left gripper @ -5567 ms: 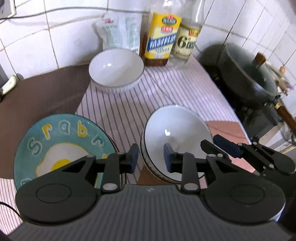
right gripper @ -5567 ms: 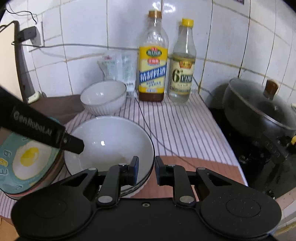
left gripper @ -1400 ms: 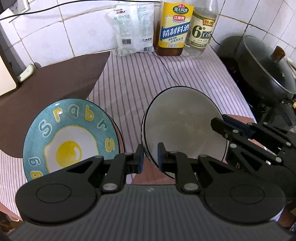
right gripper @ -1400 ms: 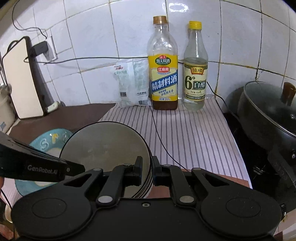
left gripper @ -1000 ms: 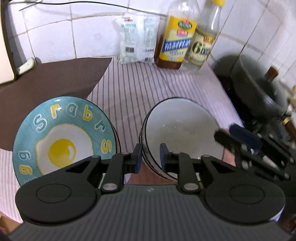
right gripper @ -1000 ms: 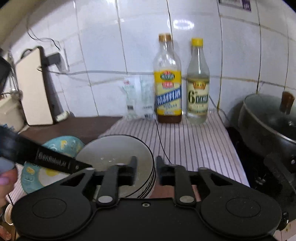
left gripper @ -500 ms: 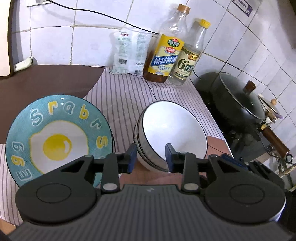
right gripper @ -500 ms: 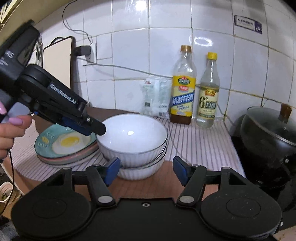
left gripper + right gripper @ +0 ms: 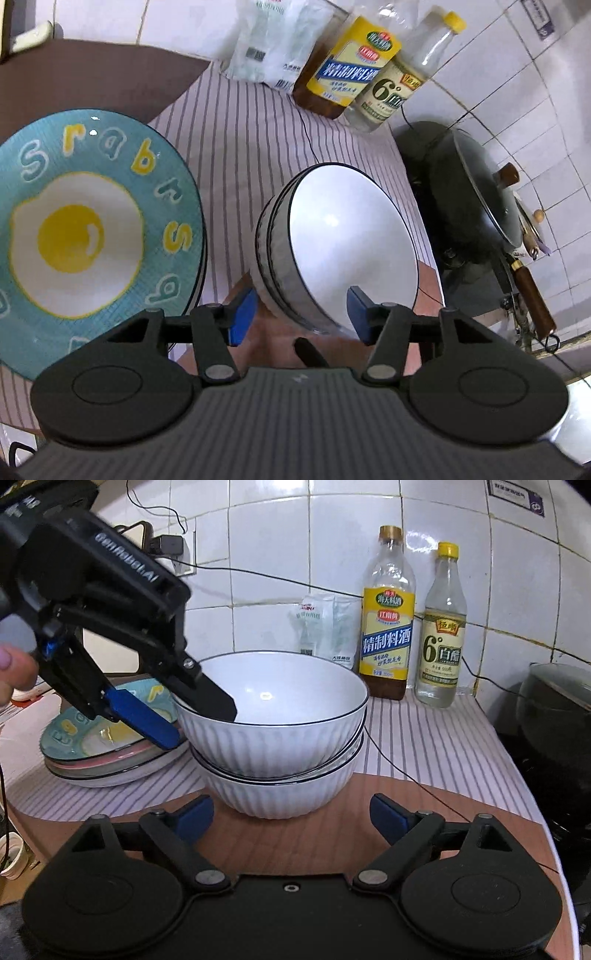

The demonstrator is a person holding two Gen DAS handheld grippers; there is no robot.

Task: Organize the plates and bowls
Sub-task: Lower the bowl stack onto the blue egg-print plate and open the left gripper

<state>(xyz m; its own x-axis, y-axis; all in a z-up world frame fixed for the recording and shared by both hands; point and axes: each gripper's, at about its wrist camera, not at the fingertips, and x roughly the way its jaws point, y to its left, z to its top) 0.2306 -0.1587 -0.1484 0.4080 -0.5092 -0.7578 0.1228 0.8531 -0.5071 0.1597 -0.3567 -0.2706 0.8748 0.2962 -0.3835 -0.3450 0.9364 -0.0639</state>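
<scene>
The stack of white bowls stands nested on the counter, on the near edge of the striped cloth. Just beside the stack sits a pile of plates, the egg plate on top. The left gripper straddles the stack's rim, jaws opening, pads not pressing it. The right gripper sits before the stack, jaws opening wide, nothing held. Two bottles stand behind the stack by the wall.
</scene>
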